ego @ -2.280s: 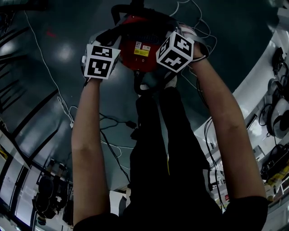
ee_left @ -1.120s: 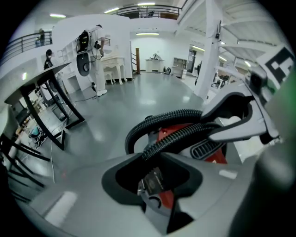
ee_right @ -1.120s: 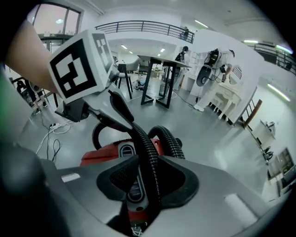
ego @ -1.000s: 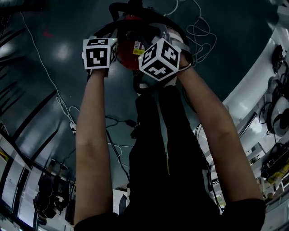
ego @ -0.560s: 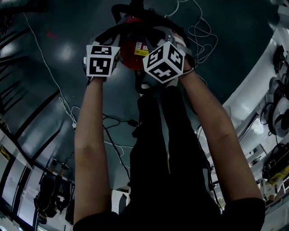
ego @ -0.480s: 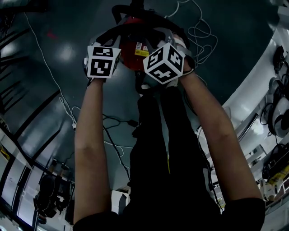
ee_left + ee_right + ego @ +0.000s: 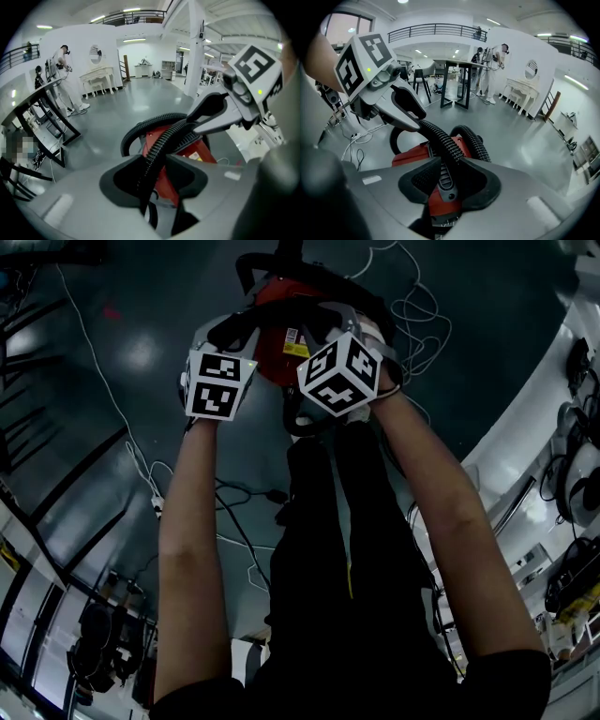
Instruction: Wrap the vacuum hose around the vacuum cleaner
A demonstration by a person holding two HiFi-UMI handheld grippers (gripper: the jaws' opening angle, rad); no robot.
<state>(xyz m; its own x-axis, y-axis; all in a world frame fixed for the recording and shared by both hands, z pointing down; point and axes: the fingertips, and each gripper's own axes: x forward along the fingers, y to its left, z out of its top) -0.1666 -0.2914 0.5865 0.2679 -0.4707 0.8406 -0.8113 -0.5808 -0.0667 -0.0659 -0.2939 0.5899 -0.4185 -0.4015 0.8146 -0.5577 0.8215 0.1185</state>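
While the red vacuum cleaner (image 7: 277, 310) stands on the dark floor (image 7: 122, 446) at the top centre of the head view, both grippers reach down over it. The left gripper (image 7: 153, 159) has the ribbed black hose (image 7: 161, 140) running between its jaws, which have just been opening; the hose lies against one pad, with a sliver of gap at the other. The right gripper (image 7: 451, 162) pinches the hose just above the red body, with another loop curling behind
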